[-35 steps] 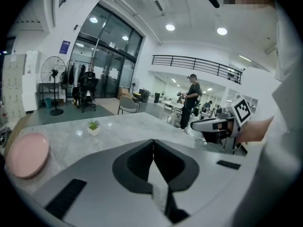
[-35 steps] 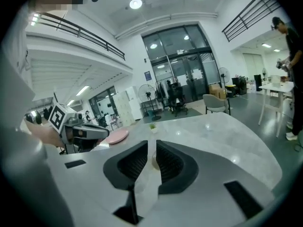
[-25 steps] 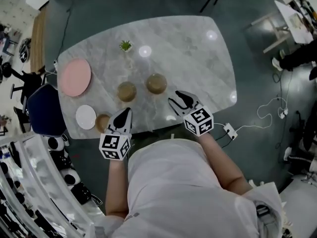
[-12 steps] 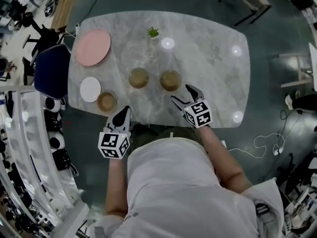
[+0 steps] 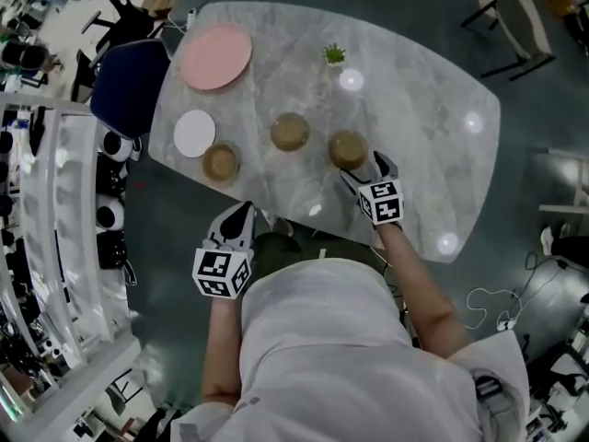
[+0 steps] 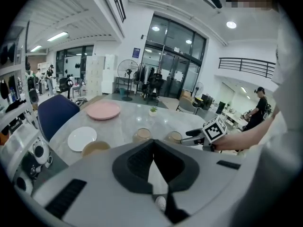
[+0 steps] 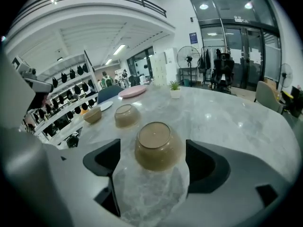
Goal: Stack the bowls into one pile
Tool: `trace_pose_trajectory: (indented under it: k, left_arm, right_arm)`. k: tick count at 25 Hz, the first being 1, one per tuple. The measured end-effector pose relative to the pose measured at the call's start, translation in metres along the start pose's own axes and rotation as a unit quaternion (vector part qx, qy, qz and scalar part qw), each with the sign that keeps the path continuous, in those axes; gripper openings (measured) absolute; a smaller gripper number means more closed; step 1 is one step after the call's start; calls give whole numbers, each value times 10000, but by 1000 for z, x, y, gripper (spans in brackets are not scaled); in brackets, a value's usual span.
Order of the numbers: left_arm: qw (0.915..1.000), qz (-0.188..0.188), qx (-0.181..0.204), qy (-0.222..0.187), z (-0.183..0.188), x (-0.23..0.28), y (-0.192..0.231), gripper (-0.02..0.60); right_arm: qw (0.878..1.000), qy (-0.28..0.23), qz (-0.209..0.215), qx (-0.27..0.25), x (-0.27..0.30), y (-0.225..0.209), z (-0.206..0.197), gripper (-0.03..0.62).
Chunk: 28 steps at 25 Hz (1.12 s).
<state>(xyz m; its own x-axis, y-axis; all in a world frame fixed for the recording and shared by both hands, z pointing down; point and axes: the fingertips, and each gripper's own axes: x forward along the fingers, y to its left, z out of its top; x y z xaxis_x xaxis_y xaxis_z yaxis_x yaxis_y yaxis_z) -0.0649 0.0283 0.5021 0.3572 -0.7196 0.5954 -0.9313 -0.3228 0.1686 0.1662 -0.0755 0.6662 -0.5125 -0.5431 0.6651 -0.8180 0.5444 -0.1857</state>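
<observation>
R gripper (image 5: 368, 168) jaws opening wide either side of glossy round brown bowl (image 7: 157, 145) at its 12 o'clock, pads clear of it, on grey marble table (image 5: 414, 109). L gripper (image 5: 237, 219), 8 o'clock of bowl, closed tight, empty.

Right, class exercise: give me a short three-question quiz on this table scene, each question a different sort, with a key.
1. How many brown bowls stand on the marble table?
2. True or false: the pink plate lies on top of the white plate.
3. Which has a bowl between its jaws: A, the left hand-held gripper, or B, the right hand-held gripper?
Key: 1. Three. 2. False; they lie apart. 3. B; its jaws are opening, the rightmost bowl between them, not gripped; the left is shut, empty.
</observation>
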Motion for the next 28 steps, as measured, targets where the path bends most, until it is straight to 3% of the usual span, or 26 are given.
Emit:
trace_pose_trajectory:
  k: [13,17,28]
  left_arm:
    - [9986,483,-182,82,-14,-30,38,-2]
    - [9984,507,-224,90,-18,-34,43,-2]
    - [9988,393,-278,27,-14,-32,48,-2]
  right_arm:
    - [9983,369,-422,-147,45,-16,-18,451]
    - [9984,377,-374,-193,50,-11,-18,416]
    - [9985,465,-284,-43,45,-9,-14,404]
